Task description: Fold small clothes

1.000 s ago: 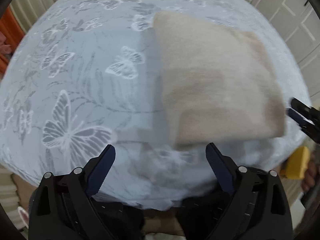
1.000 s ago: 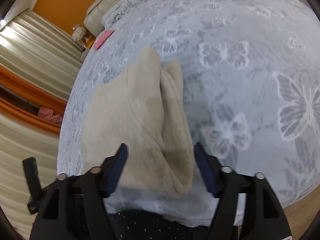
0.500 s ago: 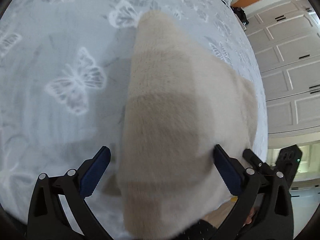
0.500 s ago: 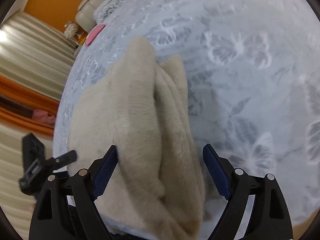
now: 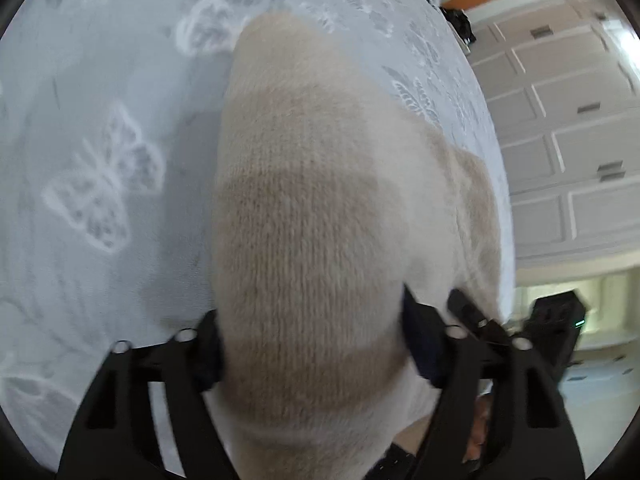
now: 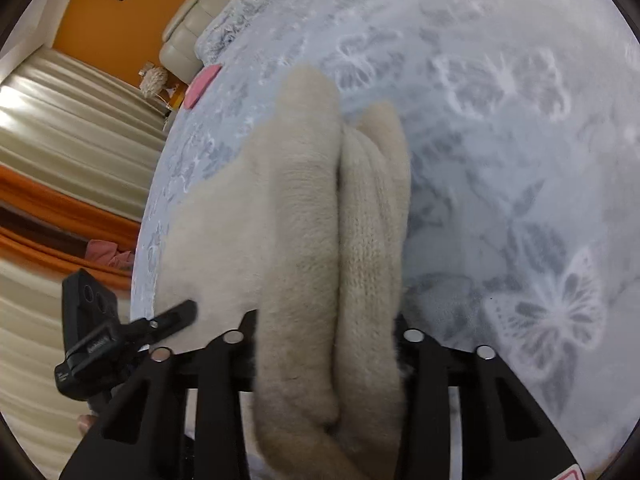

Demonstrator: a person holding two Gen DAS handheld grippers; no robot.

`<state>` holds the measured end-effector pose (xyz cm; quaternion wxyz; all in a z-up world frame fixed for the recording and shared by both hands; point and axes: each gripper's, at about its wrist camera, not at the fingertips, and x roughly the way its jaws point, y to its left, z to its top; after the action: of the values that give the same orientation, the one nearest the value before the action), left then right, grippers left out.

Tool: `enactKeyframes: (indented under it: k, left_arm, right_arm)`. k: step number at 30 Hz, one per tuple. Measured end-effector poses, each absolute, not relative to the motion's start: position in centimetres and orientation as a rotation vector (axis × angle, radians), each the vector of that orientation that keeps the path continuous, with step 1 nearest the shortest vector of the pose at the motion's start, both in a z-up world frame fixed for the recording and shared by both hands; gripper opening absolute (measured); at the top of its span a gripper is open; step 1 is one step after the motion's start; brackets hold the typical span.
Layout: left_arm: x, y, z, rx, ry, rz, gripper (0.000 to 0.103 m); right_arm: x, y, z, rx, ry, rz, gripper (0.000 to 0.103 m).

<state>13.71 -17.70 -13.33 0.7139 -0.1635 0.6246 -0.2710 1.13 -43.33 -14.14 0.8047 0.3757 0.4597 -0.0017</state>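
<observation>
A folded beige knit garment (image 5: pixel 304 216) lies on a pale blue bedspread with white butterflies (image 5: pixel 100 184). My left gripper (image 5: pixel 310 344) is shut on the near left end of the garment, its jaws pressed into the knit on both sides. My right gripper (image 6: pixel 326 344) is shut on the near right end, where the thick folded layers (image 6: pixel 332 240) bunch between its jaws. Each gripper shows in the other's view: the right one at the right edge (image 5: pixel 480 320), the left one at the left edge (image 6: pixel 120 336).
A pink item (image 6: pixel 202 86) lies at the far edge of the bed, by a cream headboard (image 6: pixel 192 28) and an orange wall. Curtains (image 6: pixel 60 152) hang on one side, white cupboard doors (image 5: pixel 568 140) on the other.
Both grippers moved forward over the near edge of the garment and closed on it. One second ago they were open and short of it.
</observation>
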Motion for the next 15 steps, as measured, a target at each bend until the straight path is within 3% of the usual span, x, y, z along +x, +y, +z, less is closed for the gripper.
enactKeyframes:
  k: [2, 15]
  left_arm:
    - [13.3, -18.0, -11.3, -0.310, 1.344, -0.615, 0.051]
    - [7.4, -13.6, 5.3, -0.148, 1.025, -0.594, 0.050]
  right_arm:
    - [0.9, -42.6, -12.2, 0.772, 0.957, -0.003, 0.034]
    - [-3.0, -36.5, 2.1, 0.641, 0.745, 0.079, 0.033]
